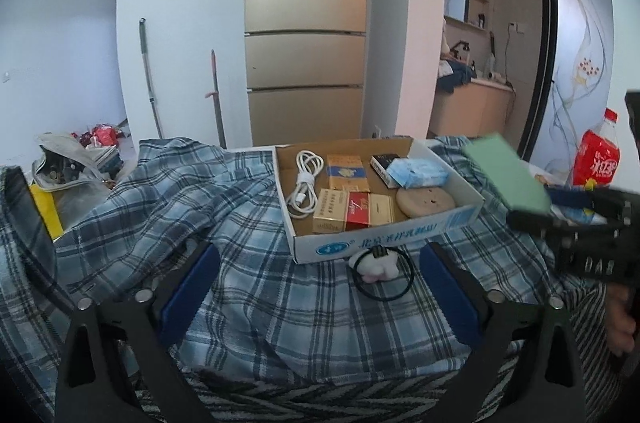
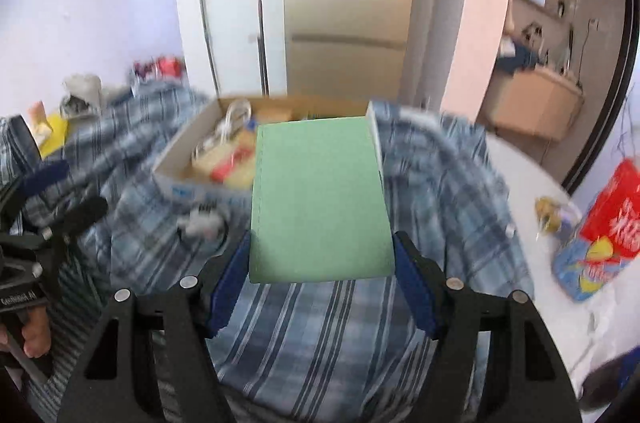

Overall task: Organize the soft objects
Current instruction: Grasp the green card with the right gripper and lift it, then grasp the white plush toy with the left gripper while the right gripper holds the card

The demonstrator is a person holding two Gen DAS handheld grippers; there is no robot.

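**Green sponge on its way to the box**

Blue-and-white plaid cloth (image 1: 256, 287) covers the whole work surface, tall beige fridge (image 1: 306, 23) behind, and my right gripper (image 2: 322, 255) has its blue pads pinched on the flat green rectangular sponge block (image 2: 320, 199), holding it by its two long edges, clear above the cloth. The open white cardboard box (image 1: 384, 237) sits just ahead of the sponge and slightly left. It's already crowded with cigarette packs, a white cable and a round tan disc, so I'd say level the block, carry it over the near wall and find a free patch before letting go. My left gripper (image 1: 320, 287) hangs spread wide and empty, with the black hair tie with a white plush charm (image 1: 380, 269) lying between its fingertips, touching the box's front wall.
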